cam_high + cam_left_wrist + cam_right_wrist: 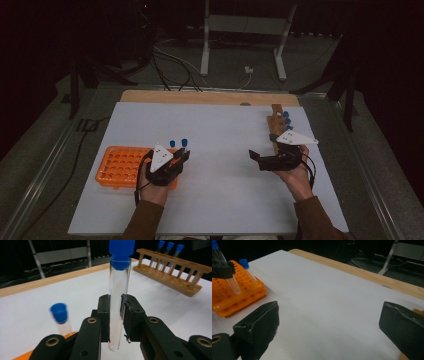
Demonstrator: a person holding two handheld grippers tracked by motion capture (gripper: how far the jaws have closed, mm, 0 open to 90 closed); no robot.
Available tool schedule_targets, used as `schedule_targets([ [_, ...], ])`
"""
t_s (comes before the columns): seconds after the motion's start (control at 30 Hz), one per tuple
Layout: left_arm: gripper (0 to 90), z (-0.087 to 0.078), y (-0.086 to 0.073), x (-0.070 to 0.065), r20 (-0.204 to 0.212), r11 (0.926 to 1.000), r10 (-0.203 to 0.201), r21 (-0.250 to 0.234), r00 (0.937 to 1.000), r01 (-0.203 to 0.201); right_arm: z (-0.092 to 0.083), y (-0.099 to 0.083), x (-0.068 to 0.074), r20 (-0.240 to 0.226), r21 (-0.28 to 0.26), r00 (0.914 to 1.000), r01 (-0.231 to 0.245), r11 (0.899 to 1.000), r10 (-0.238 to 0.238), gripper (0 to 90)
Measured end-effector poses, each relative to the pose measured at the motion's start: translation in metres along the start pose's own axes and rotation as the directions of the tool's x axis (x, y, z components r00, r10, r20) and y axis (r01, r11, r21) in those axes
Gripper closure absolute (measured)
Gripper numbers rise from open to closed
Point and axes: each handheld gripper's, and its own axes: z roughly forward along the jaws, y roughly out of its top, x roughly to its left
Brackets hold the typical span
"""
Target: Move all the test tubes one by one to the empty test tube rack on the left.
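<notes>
I am holding a test tube (117, 305) upright in my left claw (175, 159), with the jaws closed firmly on the glass a little below the middle, so the blue cap (121, 252) is staying on top and the round bottom is hanging free under the pads. I am gripping it this way because the free end must go down into a hole, I think. The claw is hovering at the right end of the orange rack (122, 166), which is lying on the left, near part of the white worktop (220, 200). One more capped tube (60, 317) is already standing in that rack, just beside mine.

My right claw (256, 156) is standing wide apart with nothing between the jaws, and it is pointing left over the bare worktop. The wooden rack (276, 128) is standing behind it at the far right, with several blue-capped tubes (286, 121) waiting there, so I judge this empty claw is ready for fetching the next one.
</notes>
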Motion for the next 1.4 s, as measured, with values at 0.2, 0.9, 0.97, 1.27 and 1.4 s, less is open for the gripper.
schedule_targets([
  [0.2,77.8,-0.005,-0.004,0.012,-0.037,1.0,-0.004,0.004,0.9993,0.004,-0.007,-0.004,-0.007,0.014,-0.004,0.9998,-0.015,1.0,0.015,3.2],
  [0.9,77.7,0.002,-0.018,0.032,-0.093,0.9986,-0.051,0.004,0.9943,0.052,-0.008,-0.006,-0.007,0.011,-0.008,0.9999,-0.012,1.0,0.012,3.6],
  [0.97,77.7,0.005,-0.019,0.031,-0.093,0.9989,-0.047,-0.001,0.9945,0.047,-0.007,-0.006,-0.007,0.009,-0.007,0.9999,-0.011,1.0,0.011,3.7],
  [1.27,77.7,0.011,-0.027,0.027,-0.115,0.9937,-0.006,0.111,0.9933,0.019,-0.008,-0.007,-0.006,0.004,-0.008,1.0,-0.007,1.0,0.007,4.6],
  [1.4,77.9,0.015,-0.029,0.025,-0.127,0.9856,-0.004,0.167,0.9919,0.025,-0.01,-0.007,-0.007,0.004,-0.01,1.0,-0.007,1.0,0.007,5.0],
])
